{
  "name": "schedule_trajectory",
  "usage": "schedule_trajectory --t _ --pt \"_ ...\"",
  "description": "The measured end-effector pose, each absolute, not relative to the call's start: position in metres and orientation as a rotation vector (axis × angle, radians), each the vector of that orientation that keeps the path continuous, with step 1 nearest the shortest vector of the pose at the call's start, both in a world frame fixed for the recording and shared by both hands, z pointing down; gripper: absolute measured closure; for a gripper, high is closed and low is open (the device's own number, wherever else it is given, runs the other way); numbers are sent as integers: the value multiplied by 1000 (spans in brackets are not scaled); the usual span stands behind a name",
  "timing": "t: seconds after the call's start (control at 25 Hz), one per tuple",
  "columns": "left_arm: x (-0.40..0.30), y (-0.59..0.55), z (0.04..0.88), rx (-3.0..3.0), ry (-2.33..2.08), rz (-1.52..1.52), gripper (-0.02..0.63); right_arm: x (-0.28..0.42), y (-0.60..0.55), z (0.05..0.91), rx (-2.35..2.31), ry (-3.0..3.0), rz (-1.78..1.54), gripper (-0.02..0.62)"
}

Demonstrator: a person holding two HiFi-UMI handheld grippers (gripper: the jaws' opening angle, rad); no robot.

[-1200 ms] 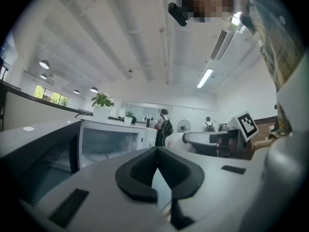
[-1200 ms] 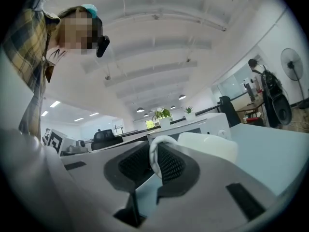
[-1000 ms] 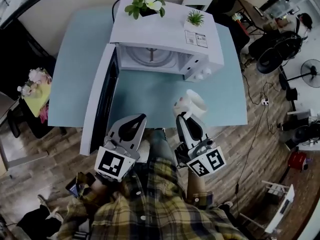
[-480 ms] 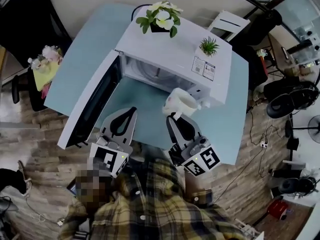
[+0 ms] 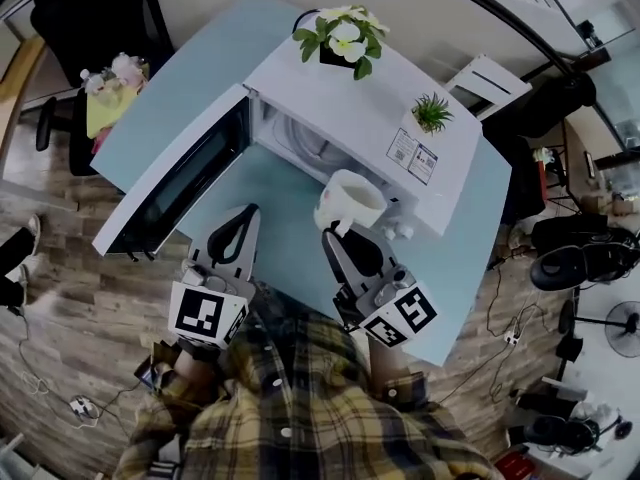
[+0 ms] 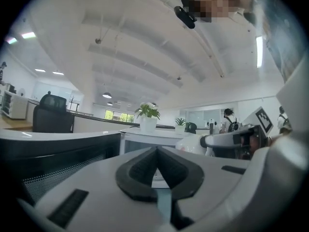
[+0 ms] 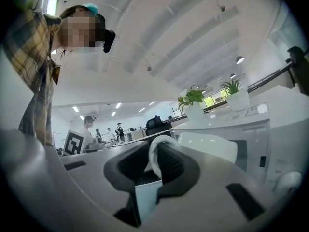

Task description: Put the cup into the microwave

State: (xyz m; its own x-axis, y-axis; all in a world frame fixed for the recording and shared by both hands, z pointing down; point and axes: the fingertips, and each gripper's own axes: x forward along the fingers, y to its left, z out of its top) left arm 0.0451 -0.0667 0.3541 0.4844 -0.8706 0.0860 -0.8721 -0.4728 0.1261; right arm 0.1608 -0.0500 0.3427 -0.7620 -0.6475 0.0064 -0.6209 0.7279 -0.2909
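Cup (image 5: 350, 200), pinched by its handle in the right gripper (image 5: 336, 236), hangs near the right front of the microwave (image 5: 370, 118) and should slide left, level, into the open cavity (image 5: 300, 138), clear of the door (image 5: 165, 188); left gripper (image 5: 247, 213) sits closed, empty.

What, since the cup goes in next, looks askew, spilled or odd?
Nothing stands out: the microwave door hangs open, both potted plants stand upright on top, and the right gripper holds the cup by its handle, mouth up.
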Motion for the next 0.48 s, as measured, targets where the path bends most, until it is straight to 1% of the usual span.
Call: schedule_trajectory --t 0.28,0.48 --pt "32 -66 351 2544 -1591 8 614 149 -54 344 -967 2865 -428 535" --pt "22 -80 347 2573 -1541 -1 614 131 -61 340 -982 2875 -408 535"
